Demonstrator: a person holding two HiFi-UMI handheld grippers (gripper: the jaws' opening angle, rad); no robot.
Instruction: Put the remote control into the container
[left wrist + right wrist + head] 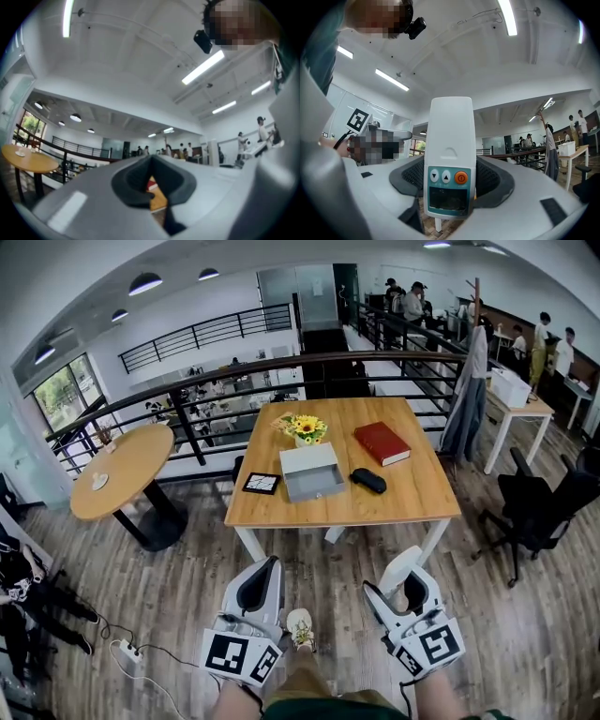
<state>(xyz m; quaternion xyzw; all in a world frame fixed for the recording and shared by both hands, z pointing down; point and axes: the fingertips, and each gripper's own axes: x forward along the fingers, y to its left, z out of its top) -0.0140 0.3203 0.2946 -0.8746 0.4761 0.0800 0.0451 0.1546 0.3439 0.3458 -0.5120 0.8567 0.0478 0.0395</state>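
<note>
So the right gripper (451,183) is clamped on the white remote control (450,154), which stands upright between the jaws with its orange button showing. It's held low, well back from the wooden table (412,493). The grey container (315,486) sits open near the middle of that table, showing just bare grey inside, with sunflowers (306,427) right behind it and a black case (368,481) beside it. The left gripper (151,185) has its jaws pressed together on nothing.
</note>
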